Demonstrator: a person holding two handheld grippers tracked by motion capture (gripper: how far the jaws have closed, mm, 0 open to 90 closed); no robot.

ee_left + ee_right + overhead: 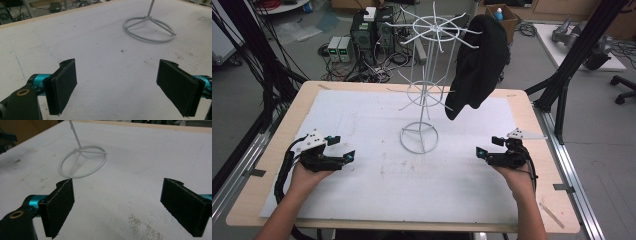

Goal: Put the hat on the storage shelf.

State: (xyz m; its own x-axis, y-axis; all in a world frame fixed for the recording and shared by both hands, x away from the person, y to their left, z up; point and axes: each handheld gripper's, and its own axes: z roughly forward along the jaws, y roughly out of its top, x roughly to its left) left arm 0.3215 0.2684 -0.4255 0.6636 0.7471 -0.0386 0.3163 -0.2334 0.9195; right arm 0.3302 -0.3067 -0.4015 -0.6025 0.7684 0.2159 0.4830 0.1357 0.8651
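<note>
Now we hold the left gripper (343, 148) and right gripper (488, 147) spread wide, empty, the white wire rack (419, 137) standing between them, black beanie (477, 65) hanging beyond.

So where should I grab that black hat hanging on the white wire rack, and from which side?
Probably take the black hat by its loose lower end, which hangs free below the rack's upper prongs. Come from the right with the right claw, open and nearest it; the rack's pole stands to the hat's left. Then lift up and outward to clear the prong.
</note>
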